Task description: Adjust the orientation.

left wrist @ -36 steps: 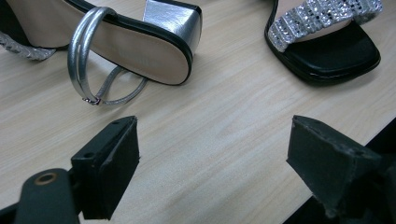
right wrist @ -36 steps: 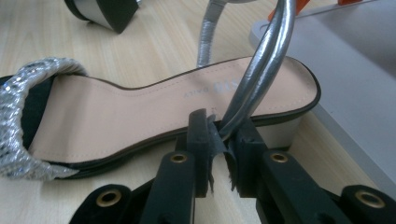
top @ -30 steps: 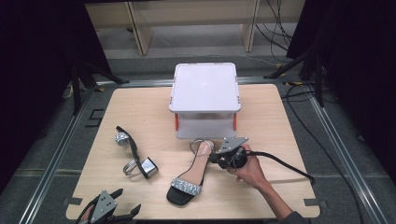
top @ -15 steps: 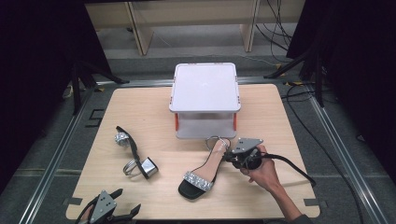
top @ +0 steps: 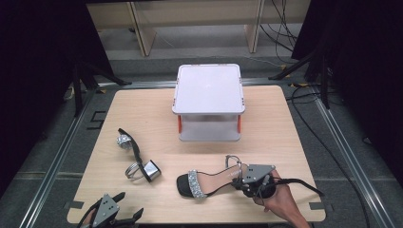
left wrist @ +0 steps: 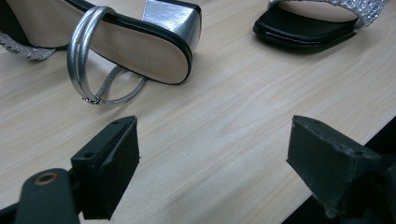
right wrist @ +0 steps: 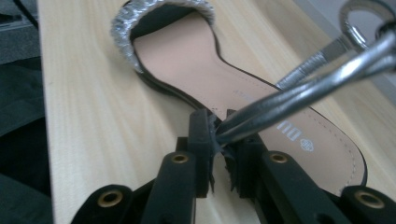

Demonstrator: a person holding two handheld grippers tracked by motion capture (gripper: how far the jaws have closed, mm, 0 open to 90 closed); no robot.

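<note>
The right gripper [right wrist: 218,140] pinched the silver ankle strap [right wrist: 299,95] of the block-heel sandal [top: 214,181], lying at six o'clock on the surface [top: 142,109]. Likely light, the strap thin and slippery; the stiff heel offered a firmer hold. The left gripper [left wrist: 210,154] stood spread.

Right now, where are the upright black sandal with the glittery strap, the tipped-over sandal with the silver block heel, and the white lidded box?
Upright black sandal [top: 215,181], high view, insole.
Tipped-over sandal [left wrist: 140,49], left gripper view, sole.
White lidded box [top: 208,88], high view, lid.
</note>
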